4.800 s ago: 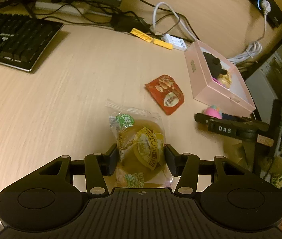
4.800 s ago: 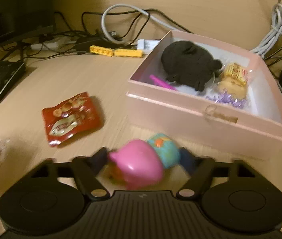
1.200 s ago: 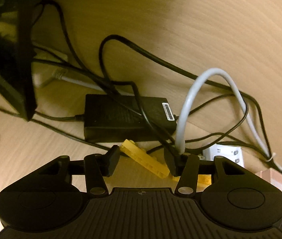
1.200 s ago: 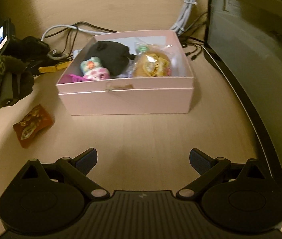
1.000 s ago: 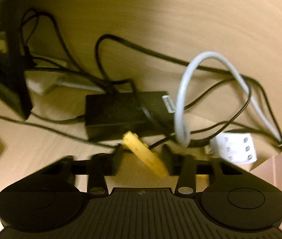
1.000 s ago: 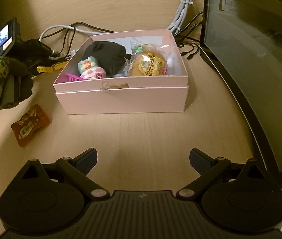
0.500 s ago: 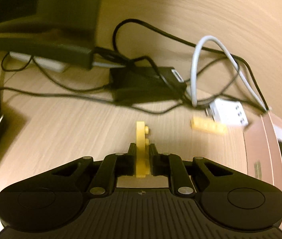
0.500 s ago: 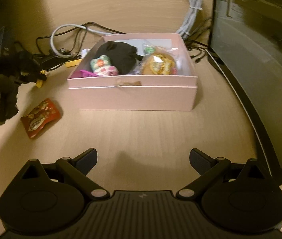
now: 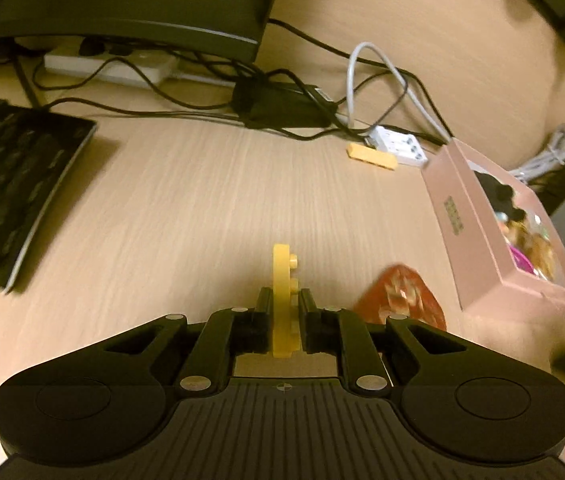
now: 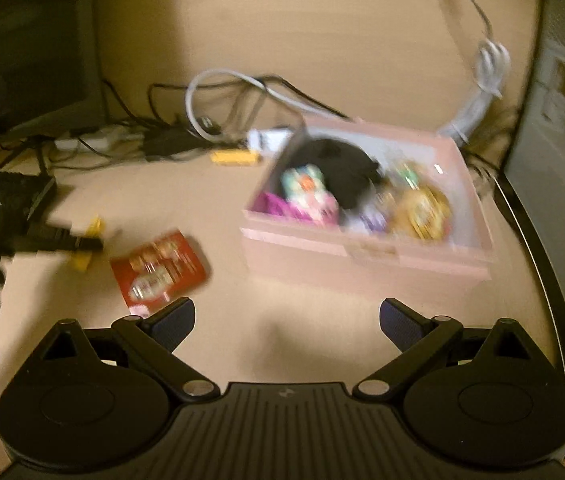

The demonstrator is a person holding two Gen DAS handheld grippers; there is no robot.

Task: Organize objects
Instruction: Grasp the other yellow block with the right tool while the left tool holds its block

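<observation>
Left hand-held gripper point(image 9: 282, 312) clamping yellow brick point(image 9: 282, 280) edgewise above bare desk point(image 9: 202, 208)

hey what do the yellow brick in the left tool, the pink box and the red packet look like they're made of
Yellow brick, clamped in the left tool: likely hard moulded plastic, given its round studs and even colour. Pink box: probably matte cardboard, with thin flat walls and crisp edges. Red packet: apparently glossy printed foil or plastic film, flat with bright glints.
</observation>
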